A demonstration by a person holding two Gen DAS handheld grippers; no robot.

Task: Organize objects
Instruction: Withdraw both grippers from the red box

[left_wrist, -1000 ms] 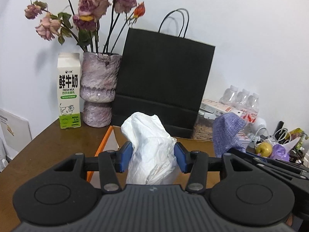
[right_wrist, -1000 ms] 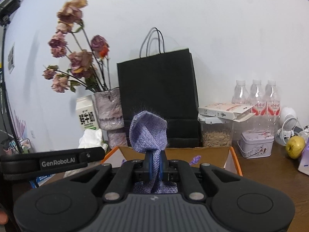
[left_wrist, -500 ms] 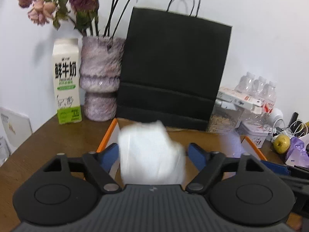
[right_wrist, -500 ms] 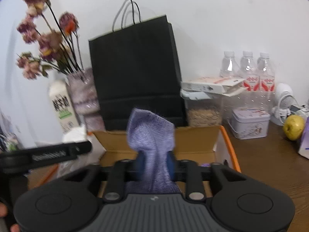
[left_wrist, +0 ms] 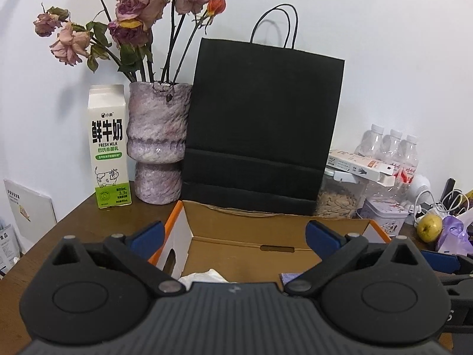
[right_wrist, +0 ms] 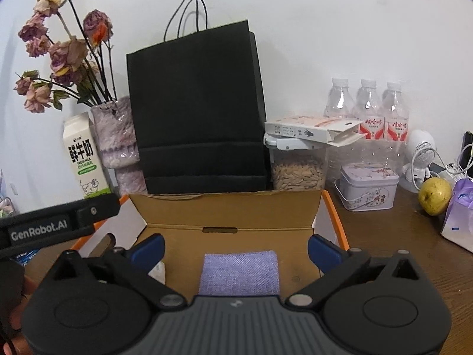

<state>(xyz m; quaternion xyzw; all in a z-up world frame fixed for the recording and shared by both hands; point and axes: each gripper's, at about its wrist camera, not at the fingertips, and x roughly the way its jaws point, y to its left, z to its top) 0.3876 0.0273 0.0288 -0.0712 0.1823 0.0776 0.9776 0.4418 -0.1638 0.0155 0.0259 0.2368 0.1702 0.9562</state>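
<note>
**Both cloths dropped into the box**

Left wrist view: your left gripper (left_wrist: 233, 233), clamped on the white cloth (left_wrist: 204, 276) a second earlier, stood wide open and empty; the cloth lay inside the cardboard box (left_wrist: 266, 230), near its left wall.

Right wrist view: your right gripper (right_wrist: 235, 247) likewise gaped empty, the purple cloth (right_wrist: 240, 272) flat on the floor of the box, walls well apart either side.

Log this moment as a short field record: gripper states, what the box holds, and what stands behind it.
left gripper: open, holding nothing
right gripper: open, holding nothing
cardboard box: open, on the table
purple cloth: lying flat inside the box
white cloth: inside the box, mostly hidden
behind the box: black paper bag, vase, milk carton
</note>
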